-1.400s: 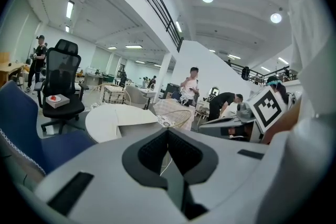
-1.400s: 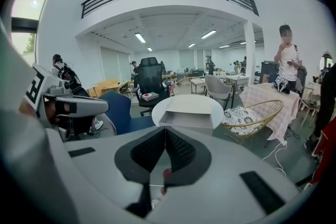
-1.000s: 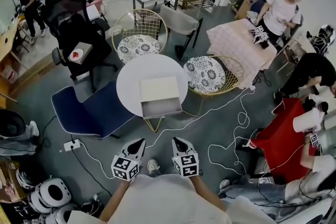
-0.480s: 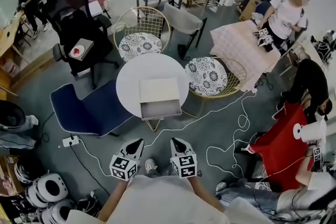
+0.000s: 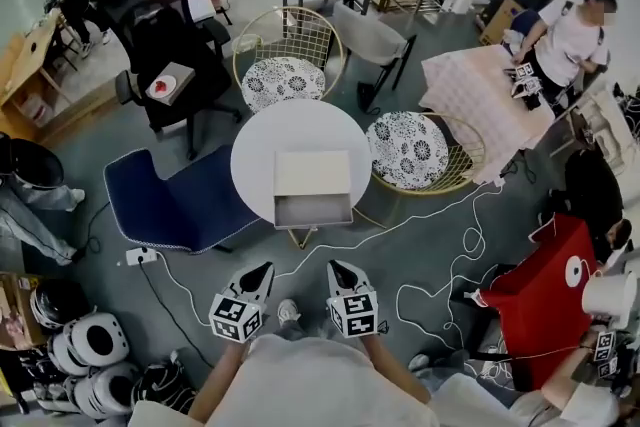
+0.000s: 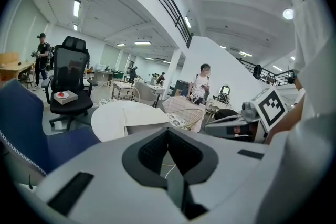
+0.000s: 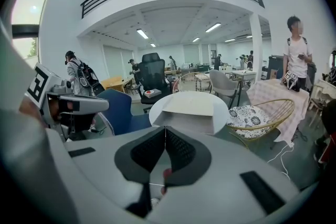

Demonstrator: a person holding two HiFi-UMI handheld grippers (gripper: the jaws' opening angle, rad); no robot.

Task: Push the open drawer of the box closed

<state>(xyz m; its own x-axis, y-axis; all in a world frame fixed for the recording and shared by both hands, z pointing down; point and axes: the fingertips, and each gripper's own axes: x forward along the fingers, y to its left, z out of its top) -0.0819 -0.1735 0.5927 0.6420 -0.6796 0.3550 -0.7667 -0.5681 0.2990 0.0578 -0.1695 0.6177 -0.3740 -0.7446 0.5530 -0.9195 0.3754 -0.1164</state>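
A cream box (image 5: pixel 312 173) sits on the round white table (image 5: pixel 262 140), its drawer (image 5: pixel 312 211) pulled out toward me over the table's near edge. The same box (image 7: pixel 190 106) shows ahead in the right gripper view and off to the left as the box (image 6: pixel 147 122) in the left gripper view. Both grippers hang low in front of my body, well short of the table. My left gripper (image 5: pixel 262 272) and my right gripper (image 5: pixel 336 269) are shut, tips together, with nothing between them.
Two gold wire chairs (image 5: pixel 287 75) (image 5: pixel 425 153) flank the table at the back and right. A blue seat (image 5: pixel 170 200) lies at its left, a black office chair (image 5: pixel 160 35) behind. White cables (image 5: pixel 440 225) trail across the grey floor. People stand around the room.
The head view has shifted, so the table and box sit a little further right and lower in the picture. Both grippers keep the same low spot in front of me, still shut.
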